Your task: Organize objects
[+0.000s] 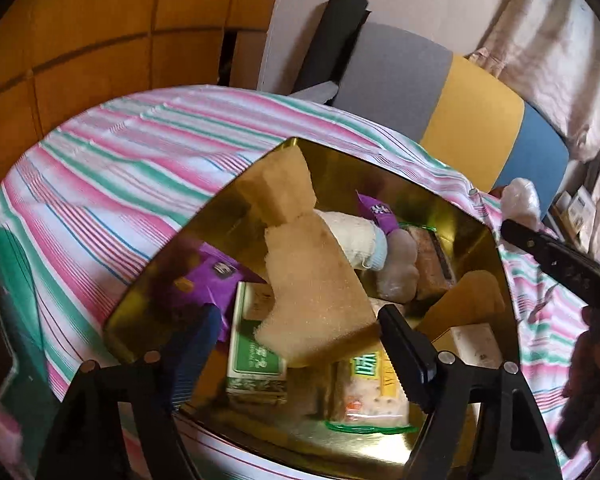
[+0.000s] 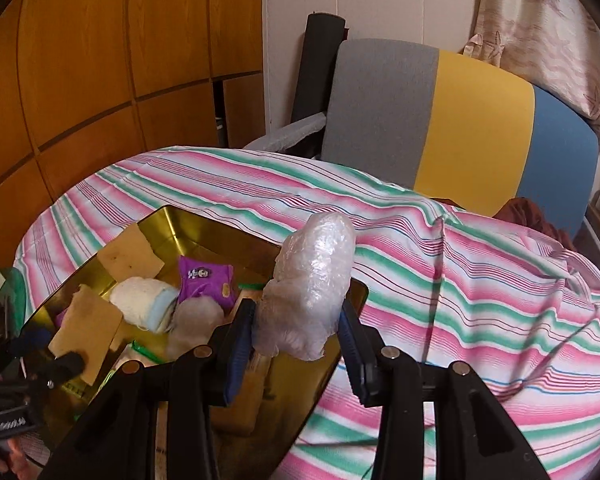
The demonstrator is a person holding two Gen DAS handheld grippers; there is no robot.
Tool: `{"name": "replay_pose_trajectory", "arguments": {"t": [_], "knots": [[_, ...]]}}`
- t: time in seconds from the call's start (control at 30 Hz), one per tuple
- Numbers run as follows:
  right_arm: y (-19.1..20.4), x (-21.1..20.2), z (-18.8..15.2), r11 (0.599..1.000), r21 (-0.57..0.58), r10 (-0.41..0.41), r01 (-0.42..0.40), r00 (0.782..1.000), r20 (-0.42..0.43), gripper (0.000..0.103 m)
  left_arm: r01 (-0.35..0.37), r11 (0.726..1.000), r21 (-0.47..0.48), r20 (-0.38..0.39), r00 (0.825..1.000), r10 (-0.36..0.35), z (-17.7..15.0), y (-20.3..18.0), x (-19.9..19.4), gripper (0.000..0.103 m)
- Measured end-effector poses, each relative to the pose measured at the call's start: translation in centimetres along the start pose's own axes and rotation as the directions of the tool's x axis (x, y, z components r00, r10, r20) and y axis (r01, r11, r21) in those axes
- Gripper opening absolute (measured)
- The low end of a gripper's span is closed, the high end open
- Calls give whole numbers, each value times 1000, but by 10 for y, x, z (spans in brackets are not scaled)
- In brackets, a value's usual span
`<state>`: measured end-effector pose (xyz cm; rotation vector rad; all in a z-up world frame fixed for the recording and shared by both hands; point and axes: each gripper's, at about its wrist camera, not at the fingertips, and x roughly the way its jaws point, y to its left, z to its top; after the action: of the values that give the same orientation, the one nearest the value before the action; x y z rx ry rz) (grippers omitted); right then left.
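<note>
A gold tin (image 1: pixel 340 160) (image 2: pixel 172 220) sits on the striped tablecloth (image 1: pixel 120 160). It holds a purple packet (image 2: pixel 206 280), a white cloth roll (image 1: pixel 352 236), a green box (image 1: pixel 252 356), a cracker pack (image 1: pixel 368 392) and a small plastic bundle (image 1: pixel 396 272). A tan sponge piece (image 1: pixel 320 292) hangs tilted over these. My left gripper (image 1: pixel 300 344) is open around the sponge: the right finger touches its corner and the left pad stands apart. My right gripper (image 2: pixel 298 340) is shut on a plastic-wrapped bundle (image 2: pixel 312 280), held above the tin's right rim.
A chair with a grey, yellow and blue back (image 2: pixel 440 120) stands behind the table, next to a dark roll (image 2: pixel 320 60). Wooden cabinets (image 2: pixel 100 60) fill the left and a curtain (image 2: pixel 540 20) the right. A person's hand (image 1: pixel 588 360) shows at the right edge.
</note>
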<state>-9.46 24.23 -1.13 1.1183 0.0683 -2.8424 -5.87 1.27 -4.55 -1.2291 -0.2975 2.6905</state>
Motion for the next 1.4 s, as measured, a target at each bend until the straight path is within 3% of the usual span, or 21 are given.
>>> {"name": "replay_pose_trajectory", "arguments": {"t": [0.1, 0.17, 0.3, 0.57, 0.7, 1.1, 1.17, 1.27, 1.4], "knots": [[0, 7, 3, 1000, -10, -19, 19, 1000, -19, 42, 11, 1000, -7, 44, 999, -10, -3, 1, -14, 89], [-1, 12, 2, 1000, -5, -25, 25, 999, -36, 44, 9, 1000, -1, 92, 996, -9, -6, 2, -28, 103], [-8, 21, -5, 999, 34, -24, 27, 996, -88, 49, 12, 1000, 3, 175, 984, -12, -10, 1, -53, 103], [-10, -2, -16, 993, 114, 12, -4, 998, -63, 56, -2, 1000, 0, 81, 997, 2, -12, -1, -56, 103], [-1, -22, -22, 994, 113, 6, -2, 999, -32, 74, -35, 999, -18, 95, 995, 37, -12, -1, -66, 103], [43, -76, -37, 992, 128, -12, 4, 998, 55, 76, -103, 995, -5, 130, 986, 103, -17, 4, -93, 103], [48, -79, -38, 990, 144, -17, 11, 999, 45, 76, -153, 988, 4, 142, 978, 151, -17, 5, -97, 103], [52, -82, -39, 978, 187, -92, 91, 996, -3, 76, -227, 974, 22, 148, 964, 221, -15, 4, -100, 103], [51, -89, -44, 968, 233, -87, 91, 996, -23, 77, -228, 973, 28, 156, 963, 221, -17, 7, -108, 103]]}}
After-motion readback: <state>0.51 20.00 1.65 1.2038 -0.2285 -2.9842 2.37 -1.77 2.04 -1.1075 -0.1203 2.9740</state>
